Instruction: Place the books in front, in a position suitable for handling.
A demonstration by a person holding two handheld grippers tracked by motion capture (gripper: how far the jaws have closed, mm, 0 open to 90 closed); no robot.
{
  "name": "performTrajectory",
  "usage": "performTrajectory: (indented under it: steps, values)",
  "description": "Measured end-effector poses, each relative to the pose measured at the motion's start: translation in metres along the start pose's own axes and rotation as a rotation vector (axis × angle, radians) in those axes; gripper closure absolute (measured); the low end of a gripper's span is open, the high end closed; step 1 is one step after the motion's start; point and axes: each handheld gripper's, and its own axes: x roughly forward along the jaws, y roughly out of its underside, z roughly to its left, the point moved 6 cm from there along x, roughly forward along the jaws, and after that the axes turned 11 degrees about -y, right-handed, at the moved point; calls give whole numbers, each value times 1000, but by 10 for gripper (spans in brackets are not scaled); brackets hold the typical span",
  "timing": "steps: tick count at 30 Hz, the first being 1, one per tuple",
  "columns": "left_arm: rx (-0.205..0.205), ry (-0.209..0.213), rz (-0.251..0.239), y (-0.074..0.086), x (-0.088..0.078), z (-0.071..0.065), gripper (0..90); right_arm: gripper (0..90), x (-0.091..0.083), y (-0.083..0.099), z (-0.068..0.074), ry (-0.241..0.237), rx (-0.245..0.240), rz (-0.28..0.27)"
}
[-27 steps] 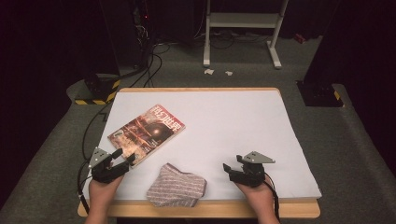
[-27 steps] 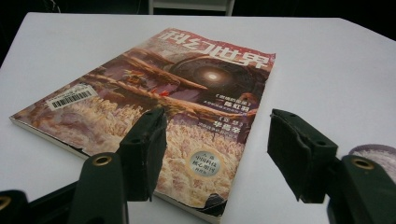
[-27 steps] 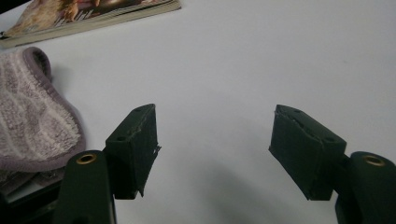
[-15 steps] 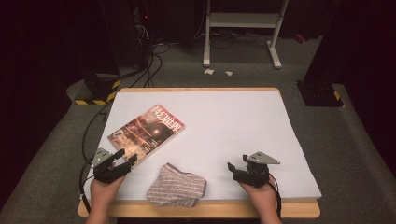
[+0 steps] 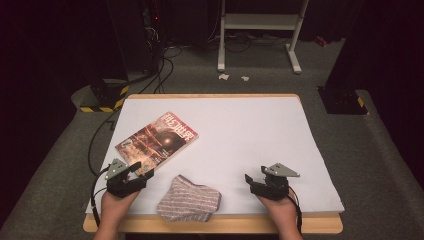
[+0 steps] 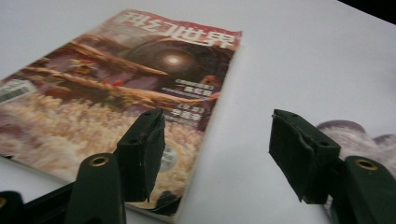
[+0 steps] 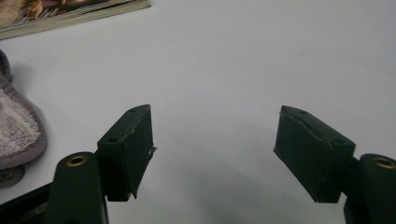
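While one flat, shiny magazine (image 5: 157, 140) lies on the white table (image 5: 260, 135), one soft, fuzzy grey cloth (image 5: 189, 198) sits folded near the front edge, between the hands; the left gripper (image 5: 142, 171) rests low at the magazine's near corner, jaws apart, holding nothing; the right gripper (image 5: 251, 181) rests low too, jaws wide, holding nothing; two grippers in all.

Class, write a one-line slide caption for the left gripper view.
Open left gripper poised over the magazine, folded cloth at its right jaw.
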Motion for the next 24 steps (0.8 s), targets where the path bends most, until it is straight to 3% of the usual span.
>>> performTrajectory:
  steps: [3,4,9,11,12,13,17,21,24]
  values:
    - [11,26,-4,-2,0,-6,341,274,-1,0,-1,2,4,-1]
    - [13,63,-4,-3,-1,-13,341,283,-1,0,-2,5,10,1]
    - [26,110,1,-4,0,-27,312,288,-3,1,-4,15,16,1]
    - [45,173,27,-3,2,-45,301,293,-4,1,-6,24,23,-1]
    - [45,173,27,-3,2,-45,296,295,-4,1,-6,28,22,-4]
    - [79,213,56,-2,3,-59,283,299,-4,2,-6,31,22,-5]
    - [138,310,134,3,5,-82,259,304,-3,3,-6,35,23,3]
    - [175,357,166,7,2,-93,252,308,-1,4,-5,39,23,14]
    - [205,367,212,12,3,-98,247,309,0,5,-4,39,21,18]
